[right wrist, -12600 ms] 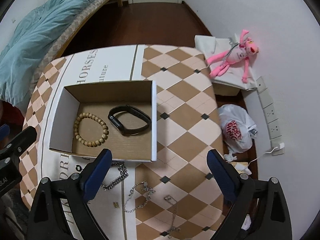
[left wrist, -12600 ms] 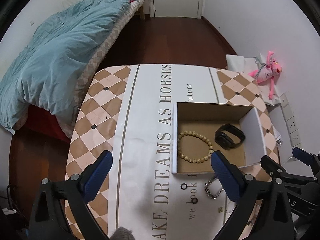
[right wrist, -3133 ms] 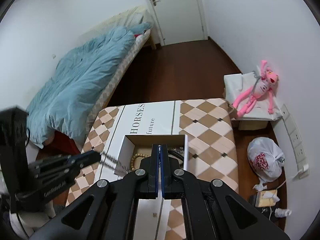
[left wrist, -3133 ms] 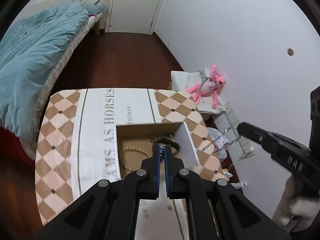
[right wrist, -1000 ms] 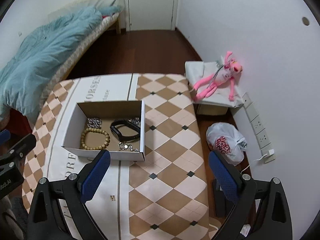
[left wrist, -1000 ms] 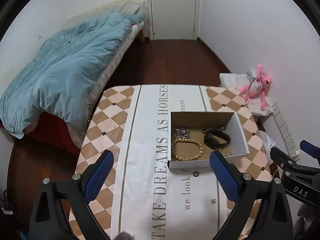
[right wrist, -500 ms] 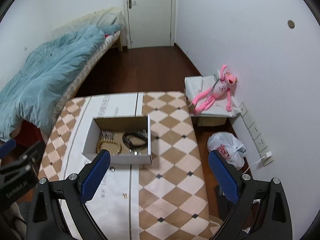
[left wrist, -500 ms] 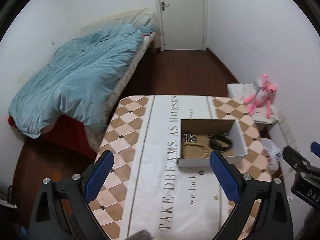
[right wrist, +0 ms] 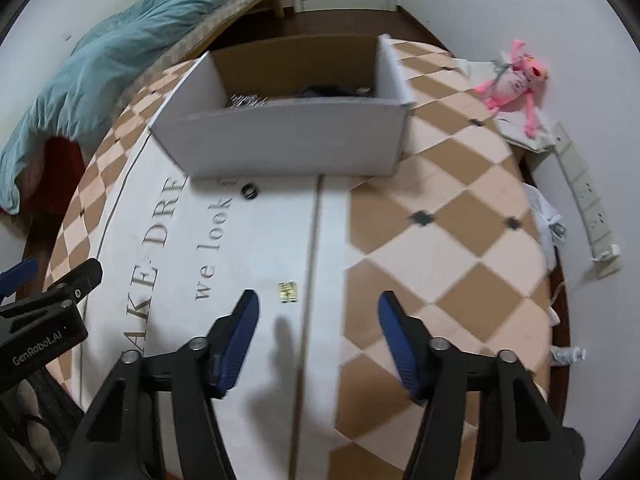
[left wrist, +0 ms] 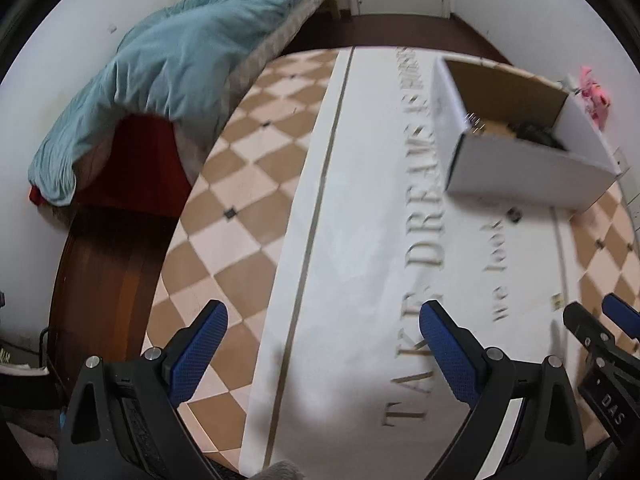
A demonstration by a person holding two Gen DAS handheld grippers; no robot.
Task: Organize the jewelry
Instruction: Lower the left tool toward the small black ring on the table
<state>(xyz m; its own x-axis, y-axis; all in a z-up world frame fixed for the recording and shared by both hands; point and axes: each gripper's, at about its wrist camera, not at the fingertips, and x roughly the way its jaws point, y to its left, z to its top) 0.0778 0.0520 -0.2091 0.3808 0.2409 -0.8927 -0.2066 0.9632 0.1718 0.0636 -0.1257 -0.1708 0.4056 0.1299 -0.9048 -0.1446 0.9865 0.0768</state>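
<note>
The near wall of the box [right wrist: 288, 140] hides most of the jewelry; I can make out only a silver chain [right wrist: 246, 100] and a dark band [right wrist: 324, 90] inside. My left tool [left wrist: 322, 344] and right tool [right wrist: 318, 336] hang wide open, empty, over the surface [right wrist: 420, 248]. A small ring [right wrist: 250, 191] lies just before the box.

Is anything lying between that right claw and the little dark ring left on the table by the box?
Nothing visible does. Only bare tablecloth lies between the open right gripper and the ring, which sits just before the box.
</note>
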